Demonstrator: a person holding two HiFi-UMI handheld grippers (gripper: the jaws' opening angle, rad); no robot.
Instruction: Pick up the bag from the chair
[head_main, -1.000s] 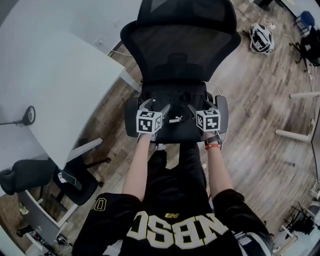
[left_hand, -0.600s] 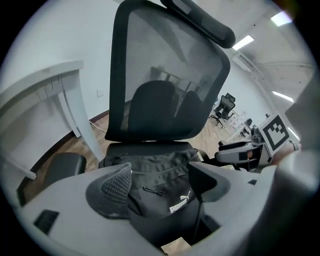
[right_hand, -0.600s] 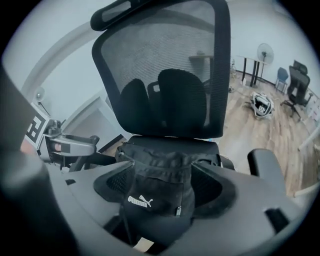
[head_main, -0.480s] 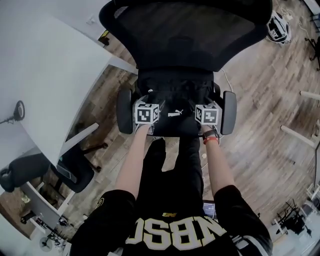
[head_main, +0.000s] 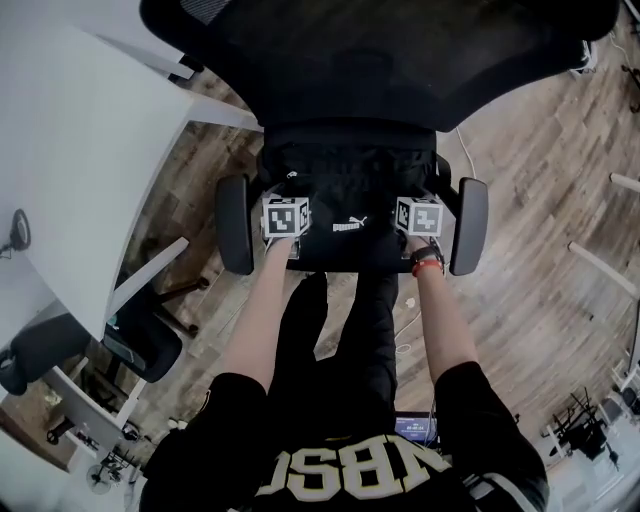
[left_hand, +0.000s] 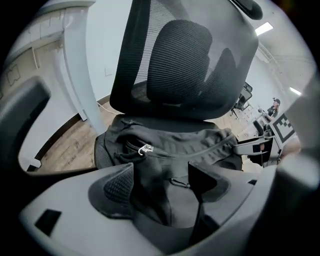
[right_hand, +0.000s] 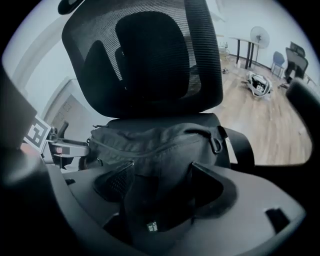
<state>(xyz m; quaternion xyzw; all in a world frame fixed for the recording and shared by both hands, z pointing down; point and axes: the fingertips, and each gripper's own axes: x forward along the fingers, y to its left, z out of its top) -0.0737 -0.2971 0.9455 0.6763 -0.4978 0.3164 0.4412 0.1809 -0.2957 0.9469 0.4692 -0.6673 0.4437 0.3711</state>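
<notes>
Wood-plank floor (head_main: 540, 230) spreads beneath the scene, with a white desk (head_main: 70, 130) at the left of the head view. Between them stands a black mesh-backed chair (head_main: 380, 60), its two armrests flanking the seat. On that seat lies the black bag (head_main: 350, 190), its rear against the backrest and its front edge facing the person, who stands just before the chair with both arms stretched out.

Seen from the head view, the two grippers meet the front of the bag, the left one near its left corner and the right one near its right corner. The left gripper (left_hand: 161, 180) has its jaws apart, with a fold of the bag's fabric bunched in the gap between the pads. The right gripper (right_hand: 161, 180) is set the same way, jaws spread and dark fabric filling the space between them.

A white logo (head_main: 346, 226) marks the bag's front panel between the two marker cubes. A metal zip pull (left_hand: 145, 148) shows on top of the bag, and a small label (right_hand: 151, 226) sits on the fabric between the right gripper's pads.
</notes>
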